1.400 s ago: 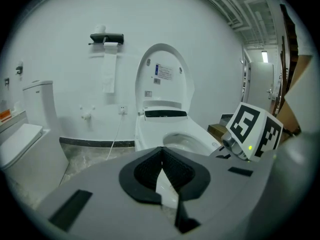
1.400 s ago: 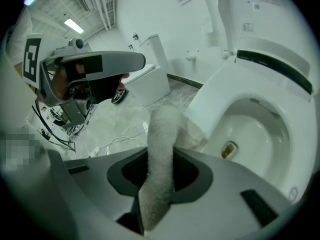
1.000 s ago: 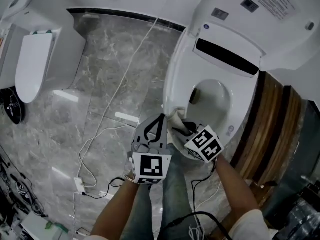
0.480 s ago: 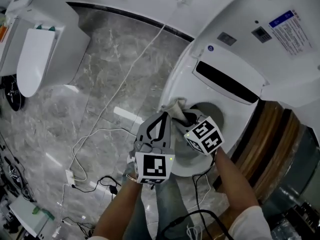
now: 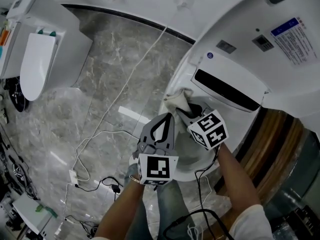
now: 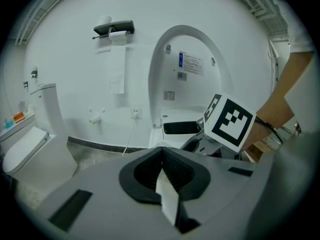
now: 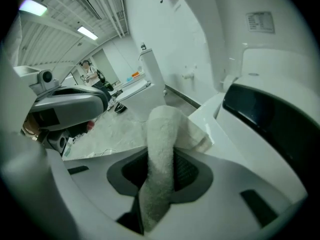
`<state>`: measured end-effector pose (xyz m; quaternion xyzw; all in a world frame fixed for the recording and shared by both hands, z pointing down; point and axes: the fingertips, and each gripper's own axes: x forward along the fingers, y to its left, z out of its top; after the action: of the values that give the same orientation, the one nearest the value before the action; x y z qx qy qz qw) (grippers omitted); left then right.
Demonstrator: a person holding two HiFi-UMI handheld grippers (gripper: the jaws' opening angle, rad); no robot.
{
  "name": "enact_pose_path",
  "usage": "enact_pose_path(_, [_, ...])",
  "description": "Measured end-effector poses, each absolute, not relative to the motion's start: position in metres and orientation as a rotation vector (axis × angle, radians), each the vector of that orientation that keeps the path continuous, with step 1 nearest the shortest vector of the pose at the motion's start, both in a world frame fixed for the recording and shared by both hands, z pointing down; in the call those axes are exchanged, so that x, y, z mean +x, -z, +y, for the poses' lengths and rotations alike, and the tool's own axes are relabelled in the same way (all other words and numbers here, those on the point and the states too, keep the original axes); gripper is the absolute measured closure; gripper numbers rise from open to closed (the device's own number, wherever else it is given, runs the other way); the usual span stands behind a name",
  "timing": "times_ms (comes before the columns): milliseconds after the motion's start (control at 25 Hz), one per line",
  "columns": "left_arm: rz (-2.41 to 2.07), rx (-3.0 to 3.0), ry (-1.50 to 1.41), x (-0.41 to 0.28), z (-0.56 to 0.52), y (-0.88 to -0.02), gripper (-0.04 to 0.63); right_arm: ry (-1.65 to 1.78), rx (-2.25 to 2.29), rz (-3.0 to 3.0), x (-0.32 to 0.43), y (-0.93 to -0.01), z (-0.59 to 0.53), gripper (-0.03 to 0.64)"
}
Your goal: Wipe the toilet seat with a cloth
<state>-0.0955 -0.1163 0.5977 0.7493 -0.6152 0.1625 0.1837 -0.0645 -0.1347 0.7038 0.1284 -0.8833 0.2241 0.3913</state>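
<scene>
The right gripper (image 5: pixel 186 112) is clamped on a pale towelling cloth (image 7: pixel 161 134), which runs up between its jaws and spreads out beyond the tips onto the left rim of the toilet seat (image 5: pixel 175 82), close to the hinge end and beside the long dark panel (image 5: pixel 227 89) at the back of the bowl. The left gripper (image 5: pixel 164 118) hangs just beside it with its jaws closed together and nothing between them. Each of the two grippers carries one cube of black and white square markers. The raised lid (image 6: pixel 192 49) bears a label with a blue header (image 5: pixel 292 34), its print too small to read; two small grey stickers and one round blue mark sit lower down, also unreadable. Two toilets are in view: this one, and a second toilet (image 5: pixel 35 54) with its lid down, well apart on the left. One white cable (image 5: pixel 131 79) crosses the grey marble floor (image 5: pixel 115 49) from a wall socket (image 5: pixel 184 0)
</scene>
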Motion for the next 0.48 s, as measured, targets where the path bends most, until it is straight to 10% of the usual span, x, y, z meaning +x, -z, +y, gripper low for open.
enact_pose_path(480, [-1.678, 2.153, -0.497, -0.069, -0.119, -0.604, 0.584, -0.649, 0.517, -2.264, -0.036, -0.703, -0.161, 0.515])
